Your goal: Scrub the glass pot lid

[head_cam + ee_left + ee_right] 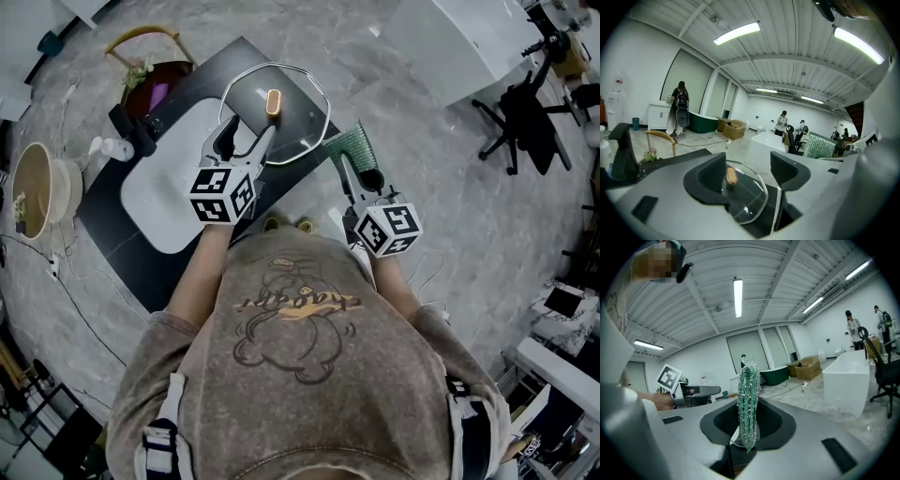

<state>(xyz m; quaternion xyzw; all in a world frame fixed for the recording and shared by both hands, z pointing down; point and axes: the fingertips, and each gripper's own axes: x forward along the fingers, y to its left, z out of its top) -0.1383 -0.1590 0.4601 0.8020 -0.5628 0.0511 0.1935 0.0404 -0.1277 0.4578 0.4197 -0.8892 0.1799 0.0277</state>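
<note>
Lid [281,117] lies at the sink's [155,202] far right corner in the head view. Left gripper view: the left gripper [750,165] gapes empty short of it and should pinch its rim firmly. Right gripper view: the right gripper [749,422] clamps the scrubber [748,385], ready for rubbing.

Bright ceiling strip lights [736,33], fisheye edges, dark vignetted corners

Looks like a big open test hall or studio, not a home. Has a ribbed ceiling [787,61] with strip lights [736,33], a grey stone-look floor [422,187], cardboard boxes [732,129], a green bathtub [701,123] and an office chair [520,117]. Holds a lone black counter [112,234] with a white sink [164,202], set out in the open.
</note>
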